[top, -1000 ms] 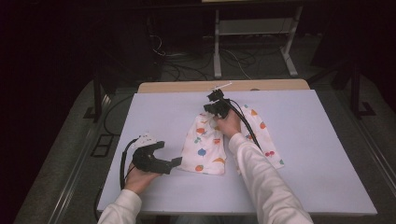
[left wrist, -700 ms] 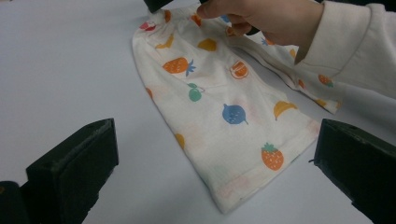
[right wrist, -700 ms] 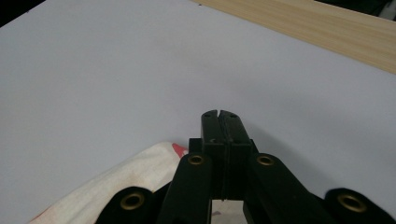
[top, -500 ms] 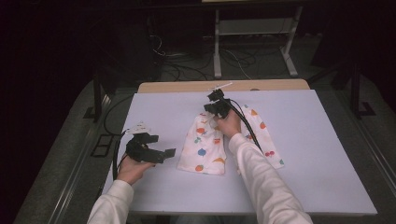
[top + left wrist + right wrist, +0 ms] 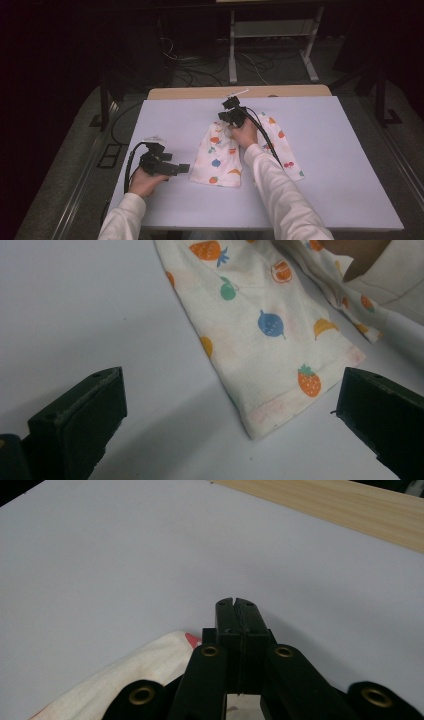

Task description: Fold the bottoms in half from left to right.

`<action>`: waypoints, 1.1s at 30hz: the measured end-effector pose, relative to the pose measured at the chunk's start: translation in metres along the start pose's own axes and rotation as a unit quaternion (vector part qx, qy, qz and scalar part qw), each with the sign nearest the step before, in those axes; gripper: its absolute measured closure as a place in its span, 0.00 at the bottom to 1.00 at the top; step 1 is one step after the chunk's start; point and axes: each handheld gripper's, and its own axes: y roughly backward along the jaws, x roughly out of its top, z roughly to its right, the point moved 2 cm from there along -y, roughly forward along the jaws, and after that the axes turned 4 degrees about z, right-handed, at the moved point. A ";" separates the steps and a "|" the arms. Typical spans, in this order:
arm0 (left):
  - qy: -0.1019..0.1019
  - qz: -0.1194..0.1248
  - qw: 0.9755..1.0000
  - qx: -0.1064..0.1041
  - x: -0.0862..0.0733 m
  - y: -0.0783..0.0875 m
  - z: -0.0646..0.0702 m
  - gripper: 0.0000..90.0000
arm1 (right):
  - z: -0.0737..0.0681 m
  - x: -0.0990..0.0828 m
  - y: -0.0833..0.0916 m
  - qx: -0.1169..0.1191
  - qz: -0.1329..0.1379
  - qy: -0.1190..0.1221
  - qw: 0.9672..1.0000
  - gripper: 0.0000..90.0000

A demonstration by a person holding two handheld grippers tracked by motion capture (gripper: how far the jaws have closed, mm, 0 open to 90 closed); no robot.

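The fruit-print cloth (image 5: 222, 152) lies flat on the table (image 5: 345, 165); the right claw (image 5: 231, 116), closed, presses its far edge to hold it; the left claw (image 5: 183, 168), wide open and empty, faces the near corner, apparently to grasp it.

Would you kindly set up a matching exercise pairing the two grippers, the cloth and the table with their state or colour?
1. left gripper
2. right gripper
3. cloth
4. table

a. white with fruit prints
b. jaws shut
c. jaws wide open
d. plain pale surface

Pairs: 1-c, 2-b, 3-a, 4-d
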 end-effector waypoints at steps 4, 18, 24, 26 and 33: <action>0.013 -0.011 1.000 -0.008 -0.003 -0.004 -0.001 0.00 | 0.000 0.000 0.000 0.005 0.004 -0.004 1.000 0.99; 0.013 -0.039 0.998 -0.050 -0.008 -0.011 0.009 0.21 | 0.002 -0.001 0.001 0.007 0.009 -0.008 1.000 0.98; 0.015 -0.047 0.997 -0.053 -0.010 -0.013 0.008 0.34 | 0.002 -0.002 0.002 0.008 0.010 -0.008 1.000 0.98; 0.015 -0.048 0.997 -0.052 -0.013 -0.014 0.006 0.39 | 0.003 -0.002 0.002 0.008 0.010 -0.009 1.000 0.98; 0.023 -0.049 0.997 -0.053 -0.019 -0.015 0.002 0.54 | 0.003 -0.003 0.002 0.009 0.012 -0.007 1.000 0.98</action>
